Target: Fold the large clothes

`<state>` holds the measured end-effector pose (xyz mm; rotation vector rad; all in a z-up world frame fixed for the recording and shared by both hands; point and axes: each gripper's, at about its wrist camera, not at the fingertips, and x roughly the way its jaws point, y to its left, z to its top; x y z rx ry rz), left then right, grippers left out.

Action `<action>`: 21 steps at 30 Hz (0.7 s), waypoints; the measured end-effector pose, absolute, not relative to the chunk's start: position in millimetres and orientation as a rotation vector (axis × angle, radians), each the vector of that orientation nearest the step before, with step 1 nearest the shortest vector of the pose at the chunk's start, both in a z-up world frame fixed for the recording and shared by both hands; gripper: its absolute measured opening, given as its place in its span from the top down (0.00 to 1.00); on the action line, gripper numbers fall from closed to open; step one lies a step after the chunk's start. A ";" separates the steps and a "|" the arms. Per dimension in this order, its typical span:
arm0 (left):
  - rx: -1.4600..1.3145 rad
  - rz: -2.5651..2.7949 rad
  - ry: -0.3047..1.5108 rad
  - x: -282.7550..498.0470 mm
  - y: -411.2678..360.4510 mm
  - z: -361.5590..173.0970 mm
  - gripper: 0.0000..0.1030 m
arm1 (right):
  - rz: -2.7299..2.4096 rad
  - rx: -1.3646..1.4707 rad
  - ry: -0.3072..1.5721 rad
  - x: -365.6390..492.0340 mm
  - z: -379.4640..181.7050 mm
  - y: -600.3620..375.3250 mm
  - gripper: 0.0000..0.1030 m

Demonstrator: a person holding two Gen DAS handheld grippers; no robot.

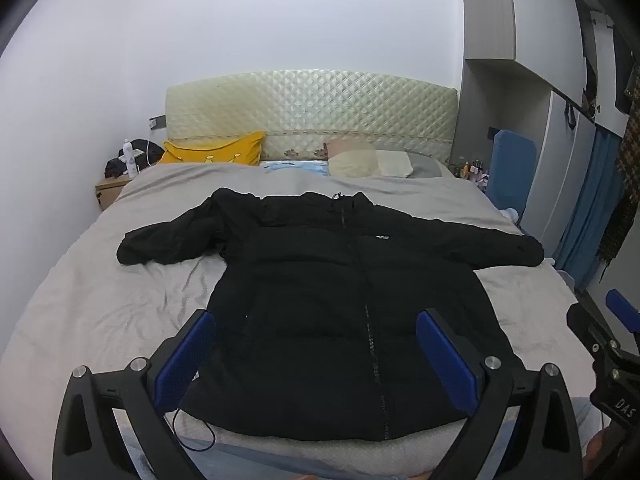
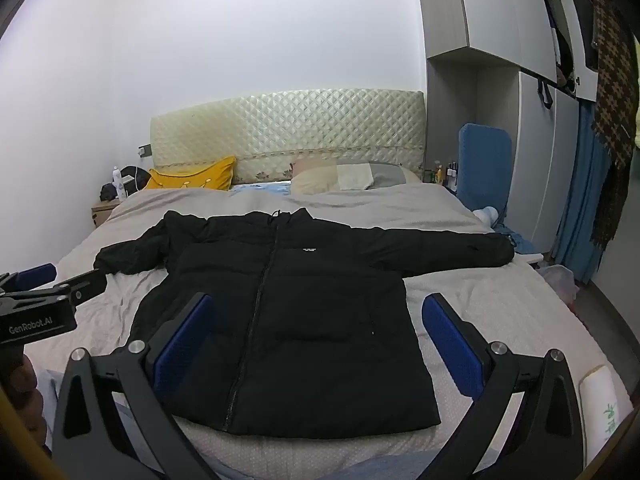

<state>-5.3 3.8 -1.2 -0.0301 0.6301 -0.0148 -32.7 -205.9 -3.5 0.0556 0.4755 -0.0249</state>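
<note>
On the bed (image 1: 100,300), a black jacket (image 1: 340,320) lies zipped, sleeves outspread.

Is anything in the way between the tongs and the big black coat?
Nothing visible is. The black puffy zip-up jacket lies spread flat on the grey bedsheet, right under both open tongs, left and right. The yellow pillow sits far behind, at the headboard.
</note>
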 end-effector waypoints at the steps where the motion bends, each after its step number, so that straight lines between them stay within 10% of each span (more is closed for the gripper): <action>1: -0.031 -0.015 0.630 -6.0 4.8 -0.9 0.01 | -0.026 0.054 0.476 -32.9 -3.5 -205.9 0.00; 21: -0.016 -0.015 0.647 3.3 2.1 -8.8 0.01 | -0.027 0.058 0.477 -36.0 -2.8 -205.2 0.00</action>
